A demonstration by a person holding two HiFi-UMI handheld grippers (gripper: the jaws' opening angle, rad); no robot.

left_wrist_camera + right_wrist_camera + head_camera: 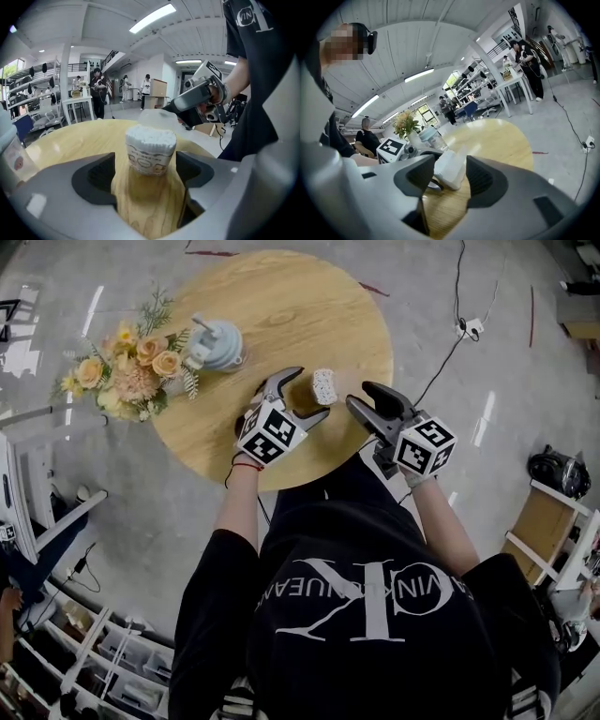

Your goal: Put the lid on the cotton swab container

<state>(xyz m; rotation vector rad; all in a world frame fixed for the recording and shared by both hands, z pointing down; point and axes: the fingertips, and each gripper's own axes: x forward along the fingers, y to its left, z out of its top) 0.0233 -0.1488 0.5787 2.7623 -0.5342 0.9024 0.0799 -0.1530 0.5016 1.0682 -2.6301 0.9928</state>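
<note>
The left hand-held gripper (pixel 145 178) is released, its jaws spread wide on either side of the cotton swab container (pixel 150 149) without pressing on it. The container stands upright on the round wooden table (pixel 281 296), lid off, swab tips showing. Its paper band carries print too small to read. Just beside it, the right hand-held gripper (pixel 361 393) grasps the clear lid (pixel 157 117). The person's black T-shirt (pixel 375 596) shows a large "CK" monogram.
</note>
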